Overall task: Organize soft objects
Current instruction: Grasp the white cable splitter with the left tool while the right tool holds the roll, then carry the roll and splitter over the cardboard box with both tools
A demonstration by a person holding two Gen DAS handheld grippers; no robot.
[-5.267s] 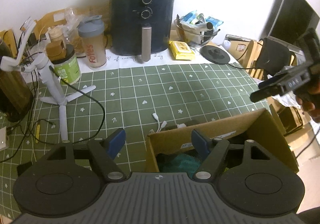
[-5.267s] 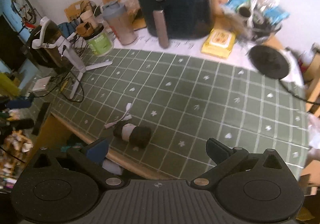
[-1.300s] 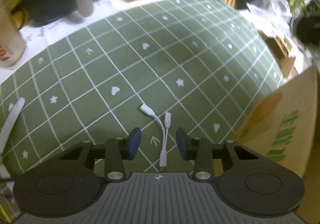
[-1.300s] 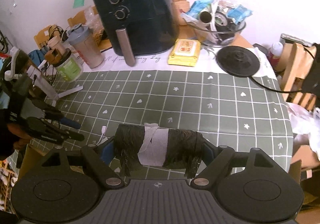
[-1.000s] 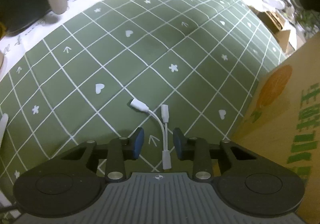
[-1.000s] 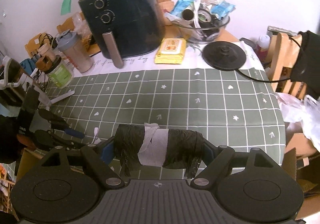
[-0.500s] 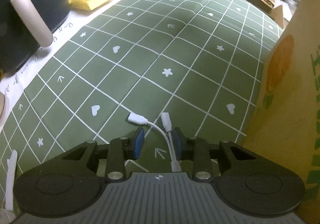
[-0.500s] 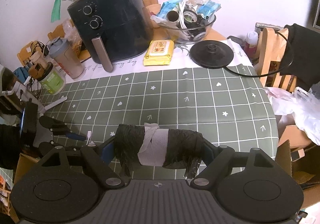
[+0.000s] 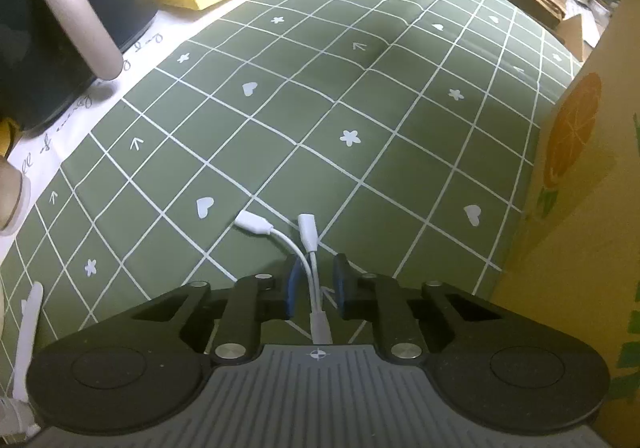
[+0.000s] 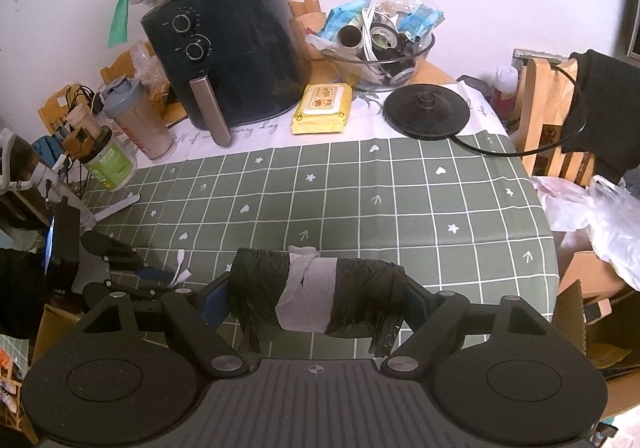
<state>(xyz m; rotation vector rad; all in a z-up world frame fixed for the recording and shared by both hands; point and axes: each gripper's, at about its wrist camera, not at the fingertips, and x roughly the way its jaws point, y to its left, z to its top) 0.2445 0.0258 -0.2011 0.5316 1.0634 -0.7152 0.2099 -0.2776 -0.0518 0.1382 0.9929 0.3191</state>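
A white Y-shaped adapter cable (image 9: 304, 248) lies on the green checked tablecloth (image 9: 360, 95). My left gripper (image 9: 315, 280) stands around the cable's stem with its blue pads narrowly apart on either side, not pinching it. It also shows in the right wrist view (image 10: 160, 280), low at the left beside the cable (image 10: 181, 268). My right gripper (image 10: 316, 300) is shut on a black roll of bags with a white paper band (image 10: 316, 296), held above the table's near edge.
A cardboard box (image 9: 580, 207) with an orange print stands close on the right of the left gripper. At the back stand a black air fryer (image 10: 228, 47), a yellow wipes pack (image 10: 322, 107), a glass bowl of clutter (image 10: 380, 47), a kettle base (image 10: 426, 109) and a shaker bottle (image 10: 136, 119).
My left gripper has moved forward over the white cable and narrowed around its stem. My right gripper, still holding the black roll, has drawn back and to the right.
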